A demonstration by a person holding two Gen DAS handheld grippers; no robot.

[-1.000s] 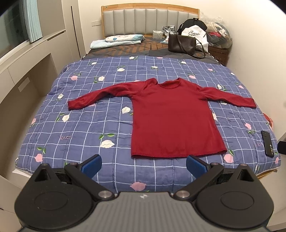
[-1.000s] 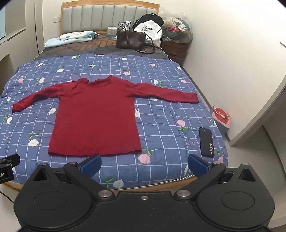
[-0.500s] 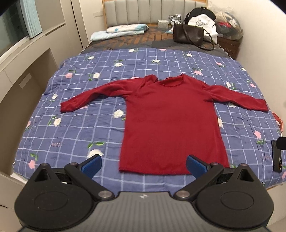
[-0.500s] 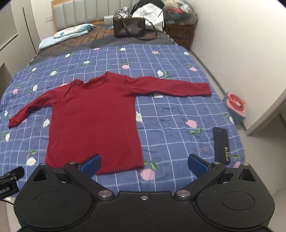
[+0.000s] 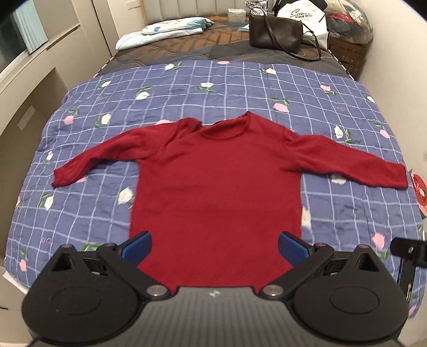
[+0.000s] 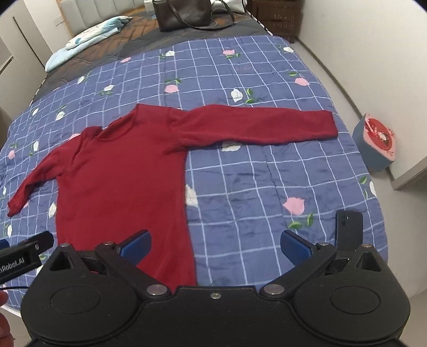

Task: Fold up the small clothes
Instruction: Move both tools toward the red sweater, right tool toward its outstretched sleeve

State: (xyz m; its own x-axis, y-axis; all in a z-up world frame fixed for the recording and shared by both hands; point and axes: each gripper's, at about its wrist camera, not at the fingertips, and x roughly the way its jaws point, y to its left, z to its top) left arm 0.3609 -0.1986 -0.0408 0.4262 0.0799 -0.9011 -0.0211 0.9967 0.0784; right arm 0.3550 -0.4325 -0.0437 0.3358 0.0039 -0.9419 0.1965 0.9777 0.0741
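A bed (image 5: 40,186) fills both views, covered by a blue checked quilt (image 6: 267,173) with pink and white flowers. Bare dark mattress shows at the 12 o'clock end, where a folded pale blue cloth (image 5: 165,29) lies at about 11 o'clock and a brown handbag (image 5: 275,33) stands at about 1 o'clock, with a white bag (image 5: 301,13) just behind it.

A red long-sleeved top (image 5: 216,192) lies flat on the quilt, front side up, neck toward 12 o'clock and hem toward 6 o'clock. Both sleeves are spread out, one reaching toward 9 o'clock and the other toward 3 o'clock. The shoulder at the 11 o'clock side of the neck is slightly rumpled.

In the left wrist view, the left claw (image 5: 214,247) hangs over the lower part of the top, its blue pads spread wide with nothing between them; each pad sits near one side edge of the top. In the right wrist view, the right claw (image 6: 214,247) is likewise spread wide and empty, over the top's 3 o'clock side edge, one pad above red cloth and the other above bare quilt.

A black phone (image 6: 348,229) lies on the quilt at about 4 o'clock of the top, partly hidden behind the right claw. A small pink and blue box (image 6: 373,145) sits on the floor beside the bed at 3 o'clock.
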